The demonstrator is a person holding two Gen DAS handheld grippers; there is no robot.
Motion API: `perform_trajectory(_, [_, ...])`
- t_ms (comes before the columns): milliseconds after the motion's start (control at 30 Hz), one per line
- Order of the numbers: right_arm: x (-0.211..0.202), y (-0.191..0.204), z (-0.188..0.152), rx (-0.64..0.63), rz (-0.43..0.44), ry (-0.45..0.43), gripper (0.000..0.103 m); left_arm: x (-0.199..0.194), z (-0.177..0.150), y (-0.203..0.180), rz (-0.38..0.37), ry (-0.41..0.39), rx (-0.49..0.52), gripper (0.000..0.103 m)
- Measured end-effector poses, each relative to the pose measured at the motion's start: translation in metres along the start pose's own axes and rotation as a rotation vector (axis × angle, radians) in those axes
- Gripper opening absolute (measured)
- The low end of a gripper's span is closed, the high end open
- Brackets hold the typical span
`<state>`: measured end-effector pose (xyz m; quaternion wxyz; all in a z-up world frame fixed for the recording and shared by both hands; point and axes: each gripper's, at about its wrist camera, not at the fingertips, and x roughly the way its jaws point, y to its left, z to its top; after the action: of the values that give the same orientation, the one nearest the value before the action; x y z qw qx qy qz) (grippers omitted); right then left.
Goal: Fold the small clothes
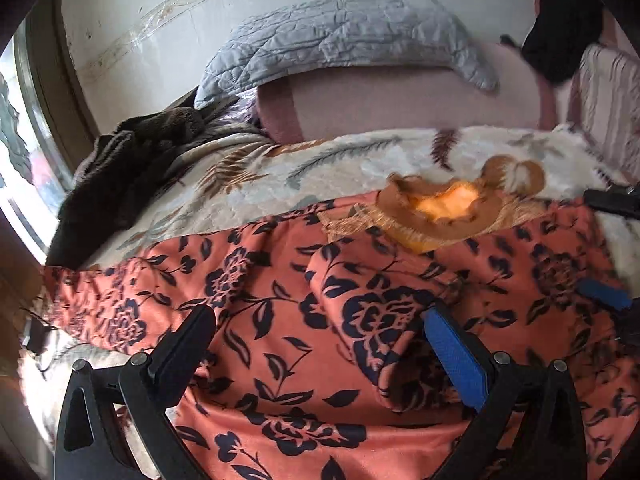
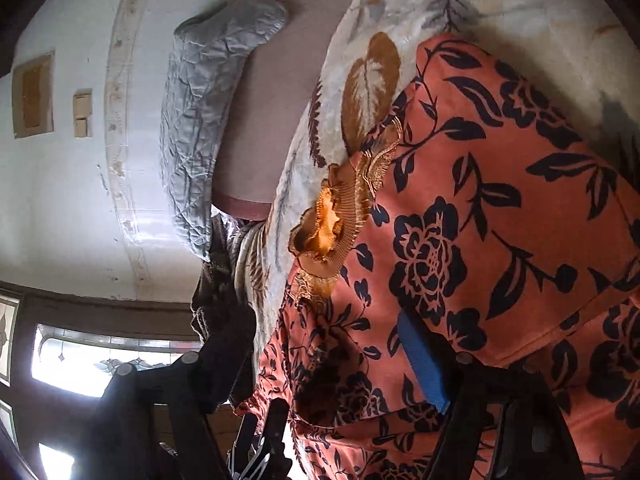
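Your orange flowered garment (image 1: 340,320) lies spread across the leaf-patterned blanket (image 1: 280,168) on the bed, with its ruffled tan collar (image 1: 436,208) toward the headboard side. One side panel looks already turned in over the middle, leaving a raised fold edge (image 1: 320,280) down the cloth; I judge that is why both tools sit low over it, ready to press or take the next fold.

Your left gripper (image 1: 320,336) has its jaws wide apart, released, with only flat fabric lying beneath and between the fingers; nothing is pinched. It points steeply down at the lower half of the garment.

Your right gripper (image 2: 324,360) also stands released: the blue-padded finger (image 2: 420,364) rests against the cloth while the dark finger (image 2: 228,356) hangs off the garment's edge, so no grasp. From the right wrist view the whole scene is tipped sideways, which suggests your right hand is rolled well over. The right gripper's tips peek into the left wrist view at the far right edge, near the collar end
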<state>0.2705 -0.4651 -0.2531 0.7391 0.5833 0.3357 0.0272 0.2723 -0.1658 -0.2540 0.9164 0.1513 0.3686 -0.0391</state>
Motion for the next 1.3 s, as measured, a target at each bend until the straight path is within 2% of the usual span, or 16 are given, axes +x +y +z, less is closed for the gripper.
perform_trajectory(133, [0.019, -0.002, -0.003, -0.016, -0.029, 0.062, 0.076, 0.023, -0.002, 0.016, 0.135, 0.069, -0.028, 0.103])
perform_trajectory(333, [0.035, 0.003, -0.008, -0.053, -0.053, 0.072, 0.076, 0.029, -0.006, 0.090, 0.188, 0.136, -0.182, 0.103])
perform_trajectory(400, [0.039, 0.005, -0.012, -0.053, -0.011, 0.086, 0.076, 0.033, -0.009, 0.115, 0.218, 0.163, -0.231, 0.103])
perform_trajectory(467, [0.048, 0.015, -0.016, -0.072, 0.042, 0.132, 0.076, 0.036, -0.014, 0.144, 0.205, 0.201, -0.310, 0.103])
perform_trajectory(567, [0.069, 0.028, -0.029, -0.110, 0.055, 0.183, 0.076, 0.040, -0.027, 0.185, 0.240, 0.257, -0.414, 0.103])
perform_trajectory(633, [0.089, 0.034, -0.043, -0.133, 0.028, 0.220, 0.076, 0.045, -0.038, 0.211, 0.278, 0.295, -0.473, 0.103])
perform_trajectory(700, [0.112, 0.038, -0.058, -0.147, -0.043, 0.259, 0.077, 0.051, -0.049, 0.238, 0.305, 0.334, -0.547, 0.103])
perform_trajectory(767, [0.128, 0.051, -0.071, -0.157, -0.045, 0.263, 0.077, 0.055, -0.060, 0.267, 0.324, 0.367, -0.628, 0.103])
perform_trajectory(867, [0.126, 0.101, -0.102, -0.345, 0.062, 0.234, 0.077, 0.054, -0.079, 0.310, 0.357, 0.371, -0.750, 0.103])
perform_trajectory(933, [0.126, 0.133, -0.130, -0.479, 0.153, 0.290, 0.077, 0.052, -0.092, 0.336, 0.353, 0.364, -0.830, 0.103])
perform_trajectory(967, [0.126, 0.143, -0.143, -0.552, 0.162, 0.310, 0.077, 0.052, -0.098, 0.347, 0.343, 0.360, -0.869, 0.103])
perform_trajectory(1033, [0.125, 0.154, -0.160, -0.695, 0.091, 0.298, 0.077, 0.054, -0.110, 0.366, 0.314, 0.357, -0.939, 0.103])
perform_trajectory(1067, [0.125, 0.151, -0.162, -0.728, 0.045, 0.293, 0.077, 0.055, -0.116, 0.374, 0.290, 0.357, -0.975, 0.103])
perform_trajectory(1167, [0.125, 0.124, -0.154, -0.708, -0.064, 0.303, 0.076, 0.057, -0.134, 0.399, 0.224, 0.323, -1.076, 0.103])
perform_trajectory(1300, [0.123, 0.082, -0.141, -0.702, -0.193, 0.325, 0.068, 0.058, -0.148, 0.417, 0.200, 0.263, -1.138, 0.103])
